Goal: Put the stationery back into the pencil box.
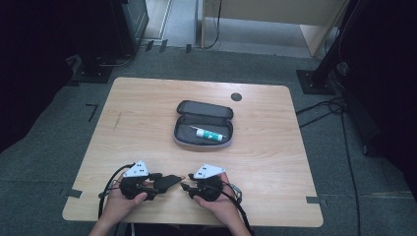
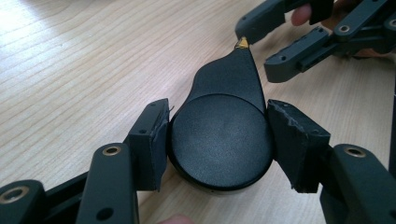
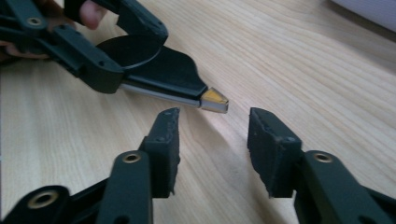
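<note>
Clearly, a black teardrop-shaped tool with a round body and a small yellow-and-metal tip is gripped by the left gripper; its pads are pressed against both sides of the round part, as is seen in the left gripper view. In the high view, the same tool is held low over the near edge of the wooden table, between the two hands, with its pointed end turned toward the right gripper. In the right gripper view, the tool is seen ahead and to the left, and its tip is placed just beyond the right gripper, whose jaws are parted with nothing between the pads and only bare wood below them. Farther back, near the middle of the table, an open dark pencil case is laid flat, and a white tube with a green band is lying inside its nearer half.
</note>
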{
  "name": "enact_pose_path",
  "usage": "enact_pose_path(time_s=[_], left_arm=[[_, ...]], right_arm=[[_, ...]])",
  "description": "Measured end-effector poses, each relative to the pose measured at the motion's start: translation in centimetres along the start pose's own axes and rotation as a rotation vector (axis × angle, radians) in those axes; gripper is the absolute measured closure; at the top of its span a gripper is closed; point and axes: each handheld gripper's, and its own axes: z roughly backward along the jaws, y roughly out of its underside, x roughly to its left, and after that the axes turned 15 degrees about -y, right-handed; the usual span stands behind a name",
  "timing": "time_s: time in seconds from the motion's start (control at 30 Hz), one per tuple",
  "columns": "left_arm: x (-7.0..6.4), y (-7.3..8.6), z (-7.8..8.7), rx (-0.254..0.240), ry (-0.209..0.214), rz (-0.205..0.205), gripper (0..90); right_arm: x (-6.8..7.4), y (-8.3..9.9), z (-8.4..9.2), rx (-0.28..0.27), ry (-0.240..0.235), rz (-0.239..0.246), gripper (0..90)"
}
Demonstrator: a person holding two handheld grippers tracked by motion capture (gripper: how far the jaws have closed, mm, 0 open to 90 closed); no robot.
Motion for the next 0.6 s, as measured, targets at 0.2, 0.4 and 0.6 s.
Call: enact_pose_path(time_s=[0.2,0.4,0.6], left_arm=[[0.00,-0.22,0.49,-0.012,0.011,0.012,42.3],[0.36,0.00,0.75,-0.019,-0.002,0.026,42.3],[0.22,0.16,0.75,-0.045,-0.021,0.028,42.3]], right_arm=[[0.56,-0.14,-0.36,-0.003,0.019,0.038,48.9],[0.50,-0.24,-0.52,-0.053,-0.034,-0.014,48.8],[0.33,-0.49,-0.09,-0.130,-0.039,-0.111,49.9]])
